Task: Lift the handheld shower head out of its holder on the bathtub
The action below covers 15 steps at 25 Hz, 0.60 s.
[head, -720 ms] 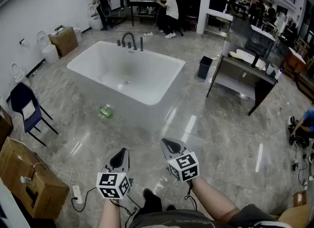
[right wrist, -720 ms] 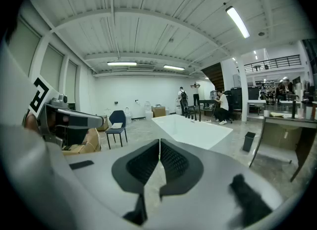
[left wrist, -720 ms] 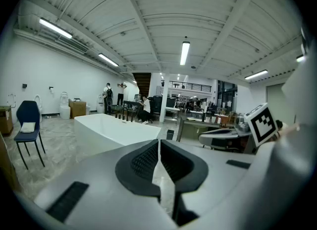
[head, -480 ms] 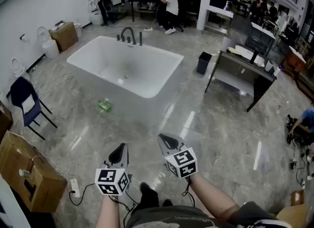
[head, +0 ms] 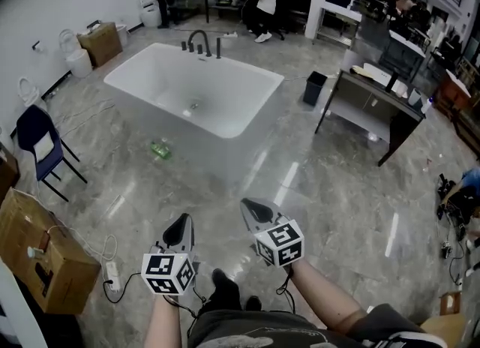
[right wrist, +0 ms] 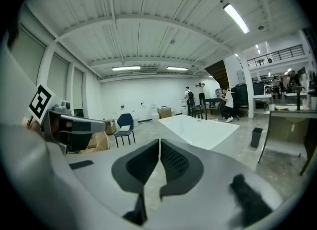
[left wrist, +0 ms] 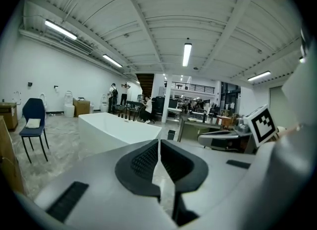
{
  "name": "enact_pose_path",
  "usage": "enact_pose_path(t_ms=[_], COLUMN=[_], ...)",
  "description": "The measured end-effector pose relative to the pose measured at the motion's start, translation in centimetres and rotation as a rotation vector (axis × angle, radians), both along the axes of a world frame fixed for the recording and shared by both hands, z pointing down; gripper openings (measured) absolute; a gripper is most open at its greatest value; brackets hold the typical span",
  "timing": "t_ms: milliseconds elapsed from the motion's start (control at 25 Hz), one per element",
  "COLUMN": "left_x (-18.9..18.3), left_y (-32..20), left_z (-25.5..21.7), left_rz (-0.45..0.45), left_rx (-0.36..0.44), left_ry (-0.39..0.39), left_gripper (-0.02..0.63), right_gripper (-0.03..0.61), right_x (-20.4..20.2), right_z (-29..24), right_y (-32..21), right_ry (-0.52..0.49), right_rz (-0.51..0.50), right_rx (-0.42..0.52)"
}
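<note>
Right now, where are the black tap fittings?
Head view, upper left of centre: the black tap fittings stand on the far rim of the white bathtub, with a cardboard box to their left.

We see a glossy grey floor (head: 337, 211) bearing a white bathtub (head: 217, 144). A green object (head: 160, 149) lies just beside the bathtub's near wall, a blue chair (head: 41, 151) stands to its left, and a black bin (head: 314, 88) and a desk (head: 375, 95) to its right.
</note>
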State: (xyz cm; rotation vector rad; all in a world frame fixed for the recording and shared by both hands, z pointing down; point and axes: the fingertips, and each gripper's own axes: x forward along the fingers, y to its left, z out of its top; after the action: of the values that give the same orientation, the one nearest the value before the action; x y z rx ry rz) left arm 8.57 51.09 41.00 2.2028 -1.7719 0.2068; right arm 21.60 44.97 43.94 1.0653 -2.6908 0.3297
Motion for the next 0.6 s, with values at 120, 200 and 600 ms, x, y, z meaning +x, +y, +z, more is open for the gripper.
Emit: enact_pose_path(t_ms=[120, 200, 600], left_x=[-1.5, -3.0, -10.3], left_y=[-0.8, -2.1, -10.7], left_z=[0.7, 1.1, 1.1], left_rz=[-0.009, -0.013, 0.010], left_rx=[-0.005, -0.008, -0.007], left_ry=[0.015, 0.019, 0.067], left_gripper=[0.026, 0.026, 0.026], right_gripper=[0.031, 0.031, 0.032], right_x=[-1.1, -2.1, -6.0], right_z=[0.6, 0.6, -0.5], right_y=[-1.2, -2.6, -11.8], right_ry=[-0.039, -0.037, -0.028], right_rz=[0.014, 0.022, 0.132], right_rx=[-0.029, -0.025, -0.018])
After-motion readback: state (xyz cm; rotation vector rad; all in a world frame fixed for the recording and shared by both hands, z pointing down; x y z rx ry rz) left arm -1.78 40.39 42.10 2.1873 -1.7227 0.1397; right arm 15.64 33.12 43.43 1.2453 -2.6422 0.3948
